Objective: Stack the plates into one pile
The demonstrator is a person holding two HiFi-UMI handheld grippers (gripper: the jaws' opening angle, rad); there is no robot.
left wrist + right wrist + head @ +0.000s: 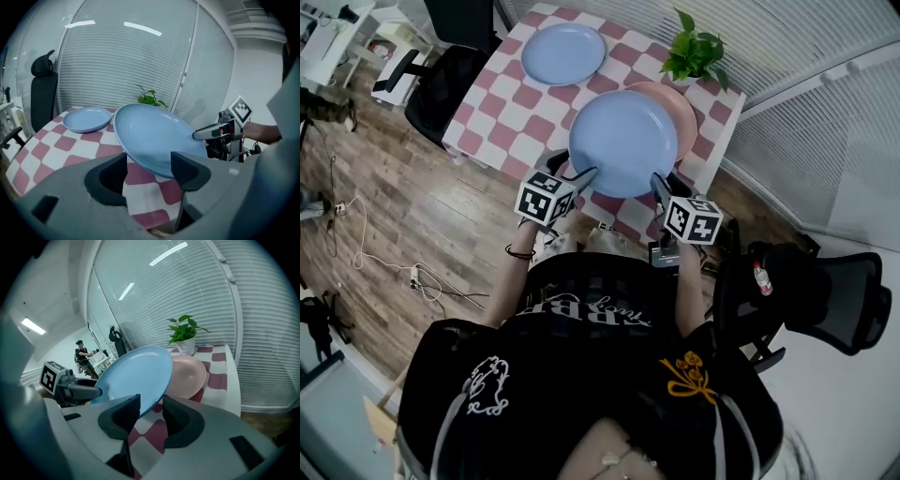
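A large blue plate (623, 141) hangs tilted above the checked table (502, 112), partly over a pink plate (682, 111) that lies near the right edge. My left gripper (577, 172) is shut on the blue plate's near left rim, which crosses between its jaws (149, 169). My right gripper (661, 183) is shut on the near right rim (151, 409). In the right gripper view the blue plate (136, 373) overlaps the pink plate (187, 376). A second blue plate (563, 53) lies flat at the far left of the table.
A potted plant (694, 54) stands at the far right corner, just behind the pink plate. A black office chair (441, 89) is left of the table and another (825, 291) is at my right. White blinds close off the far side.
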